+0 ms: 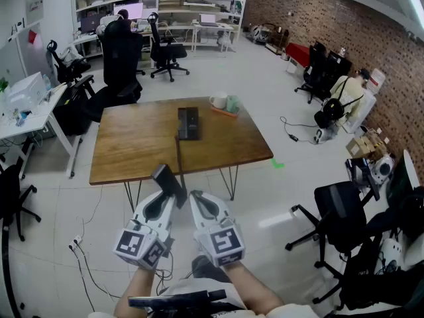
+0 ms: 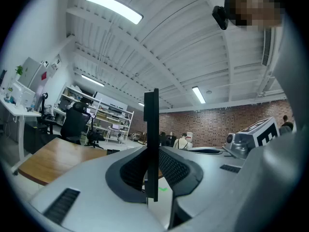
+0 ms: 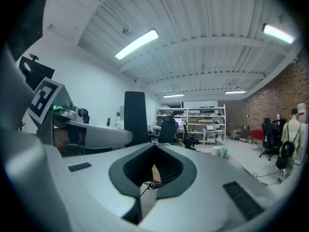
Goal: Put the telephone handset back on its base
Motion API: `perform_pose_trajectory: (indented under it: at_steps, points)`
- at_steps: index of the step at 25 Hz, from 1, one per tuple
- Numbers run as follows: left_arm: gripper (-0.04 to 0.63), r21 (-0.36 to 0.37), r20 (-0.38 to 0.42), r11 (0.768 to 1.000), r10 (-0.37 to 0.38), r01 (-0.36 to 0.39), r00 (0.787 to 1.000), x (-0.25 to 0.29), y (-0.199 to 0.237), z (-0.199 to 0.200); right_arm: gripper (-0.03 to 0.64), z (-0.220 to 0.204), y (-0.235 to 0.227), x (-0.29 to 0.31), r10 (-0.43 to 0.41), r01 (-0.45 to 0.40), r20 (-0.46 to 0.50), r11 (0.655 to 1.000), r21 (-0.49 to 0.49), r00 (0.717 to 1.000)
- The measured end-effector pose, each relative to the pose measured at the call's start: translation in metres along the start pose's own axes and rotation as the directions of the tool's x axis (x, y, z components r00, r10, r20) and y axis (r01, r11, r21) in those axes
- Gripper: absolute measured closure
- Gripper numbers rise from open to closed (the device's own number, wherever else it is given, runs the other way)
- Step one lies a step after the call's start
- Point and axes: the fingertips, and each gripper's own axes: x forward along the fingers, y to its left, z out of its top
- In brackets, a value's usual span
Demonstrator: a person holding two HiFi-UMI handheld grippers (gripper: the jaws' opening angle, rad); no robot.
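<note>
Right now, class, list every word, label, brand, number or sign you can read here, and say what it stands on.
No text is readable.
Wall poster: too small to read.
Telephone base: key markings too blurred.
Cubes on the left gripper and right gripper: square patterns, not words.

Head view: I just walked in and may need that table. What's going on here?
A person stands back from the wooden table with a gripper in each hand. The left gripper is clamped on a black telephone handset, held up in the air. Its cord runs to the base, which sits on the table. The right gripper is open with nothing between its jaws. The handset is not yet back on its base.
</note>
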Motion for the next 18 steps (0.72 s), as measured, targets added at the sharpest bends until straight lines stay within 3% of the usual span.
perform_pose_trajectory:
  at_steps: [18]
  points:
    - [0.532,0.0,-0.038,1.0,0.002,-0.002,0.999,0.054,0.045,-0.015,0.612,-0.011,-0.038,0.059,0.0,0.0,-0.012,1.0,0.013,1.0]
